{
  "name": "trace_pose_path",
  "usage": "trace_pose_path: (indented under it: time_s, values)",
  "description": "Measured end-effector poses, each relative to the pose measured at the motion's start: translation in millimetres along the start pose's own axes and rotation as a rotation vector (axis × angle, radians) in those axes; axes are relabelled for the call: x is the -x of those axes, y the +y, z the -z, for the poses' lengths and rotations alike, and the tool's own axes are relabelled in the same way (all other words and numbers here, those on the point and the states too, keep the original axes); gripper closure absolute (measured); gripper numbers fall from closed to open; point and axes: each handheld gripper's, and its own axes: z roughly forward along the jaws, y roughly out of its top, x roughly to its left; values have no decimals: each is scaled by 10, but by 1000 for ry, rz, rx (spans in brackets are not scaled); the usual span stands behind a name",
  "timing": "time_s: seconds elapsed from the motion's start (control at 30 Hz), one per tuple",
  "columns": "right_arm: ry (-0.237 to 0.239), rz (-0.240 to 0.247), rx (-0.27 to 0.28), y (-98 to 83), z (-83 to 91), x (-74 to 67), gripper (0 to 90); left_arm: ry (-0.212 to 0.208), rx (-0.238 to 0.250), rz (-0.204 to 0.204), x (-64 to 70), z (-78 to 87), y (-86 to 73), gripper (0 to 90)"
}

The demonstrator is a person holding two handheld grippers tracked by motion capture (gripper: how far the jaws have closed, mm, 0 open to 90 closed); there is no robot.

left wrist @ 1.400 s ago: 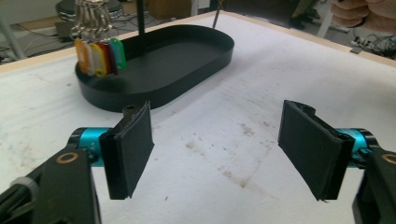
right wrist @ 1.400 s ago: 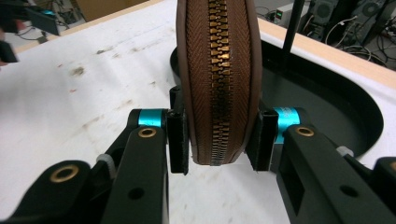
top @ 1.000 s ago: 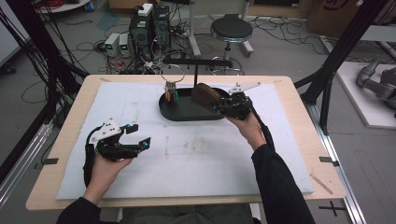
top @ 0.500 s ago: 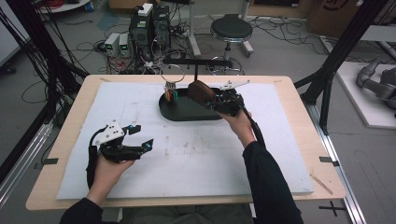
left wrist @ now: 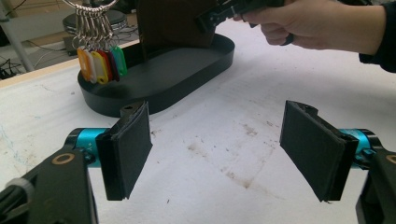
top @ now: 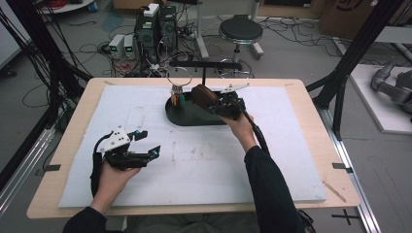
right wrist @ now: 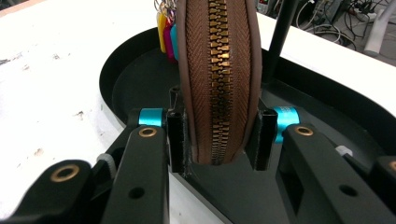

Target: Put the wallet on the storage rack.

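A brown zipped pouch [right wrist: 217,79] stands on edge between the jaws of my right gripper [right wrist: 218,140], which is shut on it over the black oval tray [right wrist: 140,65]. In the high view the pouch [top: 203,96] hangs just above the tray [top: 194,118], held by the right gripper [top: 216,104]. A key ring with coloured tags [top: 178,92] hangs from a black stand at the tray's left end; the tags [left wrist: 100,60] are also in the left gripper view. My left gripper [top: 145,145] rests open at the near left, its pads [left wrist: 128,149] apart over bare table.
A white mat [top: 272,160] covers the wooden table [top: 320,121]. The stand's black crossbar [top: 204,64] rises above the tray. Behind the table are computers, cables and a stool on the floor. Black frame posts stand at both sides.
My right gripper has carried the pouch leftward and a little lower over the tray, closer to the key ring. The left gripper has stayed in place.
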Motion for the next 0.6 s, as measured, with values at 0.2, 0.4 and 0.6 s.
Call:
trace_pose_path:
  time_s: [0.2, 0.4, 0.6]
  values:
    - [-3, -19, -19, -42, -93, 8, 672, 4, -2, 0, -1, 16, -14, 247]
    - [-1, -42, -16, -70, -146, 5, 672, 3, 1, 1, 4, 24, -16, 247]
    - [12, -49, -26, -93, -195, -4, 671, 3, -1, -1, 11, 18, -20, 247]
